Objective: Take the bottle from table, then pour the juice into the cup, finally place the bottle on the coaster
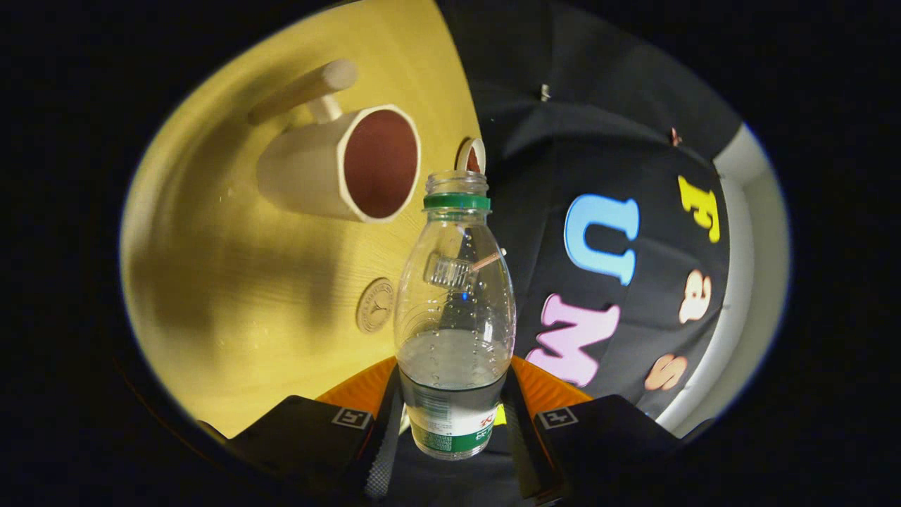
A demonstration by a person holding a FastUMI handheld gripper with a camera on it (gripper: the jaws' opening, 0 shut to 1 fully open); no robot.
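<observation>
Gripper view, tilted so the yellow wooden table (232, 296) stands like a wall beside the fingers. The gripper (454, 422) is closed on a clear plastic bottle (454, 310), one finger pressing each side of its lower, labelled part. The bottle points forward along the fingers, with its cap off and a green ring below the open mouth. Clear liquid fills roughly its lower third, with small bubbles clinging to the wall above it. Beyond the bottle's mouth and off to one side, a pale cup (345, 165) rests on the table, its dark red inside facing the camera and a rod-shaped handle jutting from its far side. A small round coaster (375, 305) with an embossed mark lies flat on the table, near the bottle's middle and apart from the cup. A second small pale object with a reddish inside peeks out just behind the bottle's mouth; what it is cannot be told.
</observation>
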